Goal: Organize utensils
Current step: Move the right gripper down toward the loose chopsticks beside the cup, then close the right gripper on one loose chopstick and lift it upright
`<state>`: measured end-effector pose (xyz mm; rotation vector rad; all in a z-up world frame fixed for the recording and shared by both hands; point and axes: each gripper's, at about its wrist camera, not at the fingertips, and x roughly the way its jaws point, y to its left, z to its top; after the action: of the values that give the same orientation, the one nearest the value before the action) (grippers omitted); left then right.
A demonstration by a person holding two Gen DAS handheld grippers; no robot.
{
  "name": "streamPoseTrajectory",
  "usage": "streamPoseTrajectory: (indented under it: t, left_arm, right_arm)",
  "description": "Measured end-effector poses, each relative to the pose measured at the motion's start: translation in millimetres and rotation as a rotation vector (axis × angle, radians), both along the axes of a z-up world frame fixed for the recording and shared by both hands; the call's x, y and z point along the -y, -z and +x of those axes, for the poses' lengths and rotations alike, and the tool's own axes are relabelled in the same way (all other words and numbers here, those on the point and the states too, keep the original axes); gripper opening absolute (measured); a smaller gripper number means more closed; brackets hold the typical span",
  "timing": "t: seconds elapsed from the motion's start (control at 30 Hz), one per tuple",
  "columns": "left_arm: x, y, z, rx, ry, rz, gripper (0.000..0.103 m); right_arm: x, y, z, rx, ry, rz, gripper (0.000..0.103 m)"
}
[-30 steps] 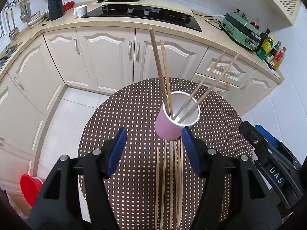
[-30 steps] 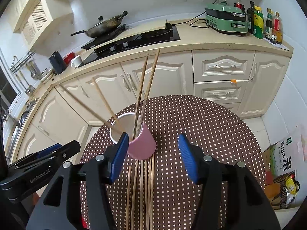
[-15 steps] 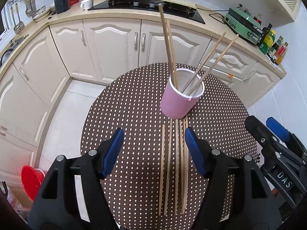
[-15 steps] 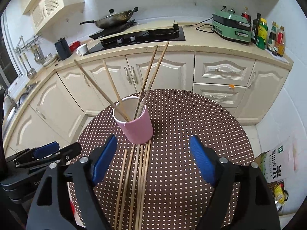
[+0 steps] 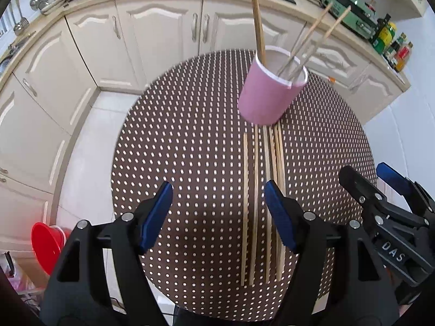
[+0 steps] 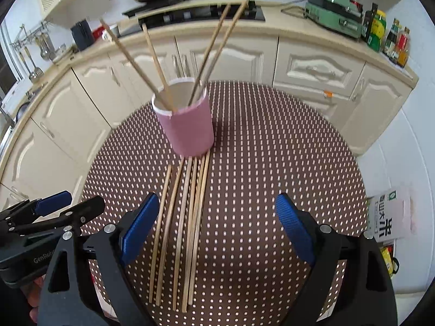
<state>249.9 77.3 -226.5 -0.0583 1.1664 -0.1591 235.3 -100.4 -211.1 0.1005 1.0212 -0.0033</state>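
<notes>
Four thin wooden sticks (image 6: 209,51) are standing in the pink round cup (image 6: 187,127). More wooden sticks (image 6: 185,231) are lying on the brown dotted table (image 6: 272,163). The left gripper (image 5: 218,217) and right gripper (image 6: 217,228) are both hanging wide apart, holding nothing. I think picking up one lying stick is coming next.

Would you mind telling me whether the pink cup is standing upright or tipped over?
Upright: the pink cup stands on its base, open rim up, with four chopsticks leaning inside.

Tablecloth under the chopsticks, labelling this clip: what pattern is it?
Dark brown tablecloth with small white polka dots, clearest in the right wrist view.
</notes>
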Motion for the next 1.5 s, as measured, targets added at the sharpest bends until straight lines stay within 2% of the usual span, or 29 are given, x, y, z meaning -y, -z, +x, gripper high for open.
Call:
streamPoseTrajectory:
  t: [0.3,0.47,0.8,1.0,1.1,1.23,1.43,1.5]
  left_arm:
    - [0,37,-4,-0.096,0.041,0.004,0.071]
    - [-1,51,1,-0.132,0.029,0.026,0.071]
    - [4,77,10,-0.208,0.056,0.056,0.071]
    - [11,87,12,-0.236,0.086,0.059,0.071]
    - [16,90,14,-0.247,0.103,0.061,0.071]
    - [27,95,18,-0.256,0.12,0.069,0.071]
    - [33,95,26,-0.261,0.126,0.072,0.071]
    - [34,96,31,-0.262,0.12,0.069,0.071]
  right_arm:
    - [-1,43,3,-0.138,0.016,-0.005,0.084]
    - [-4,68,6,-0.217,0.019,-0.006,0.084]
    - [-8,109,24,-0.324,0.019,-0.028,0.084]
    - [2,118,39,-0.322,0.055,-0.023,0.085]
    - [8,121,48,-0.334,0.053,0.013,0.086]
    - [1,128,58,-0.35,0.019,-0.072,0.087]
    - [-4,130,67,-0.361,0.043,-0.06,0.088]
    - [-5,128,74,-0.343,0.027,-0.055,0.084]
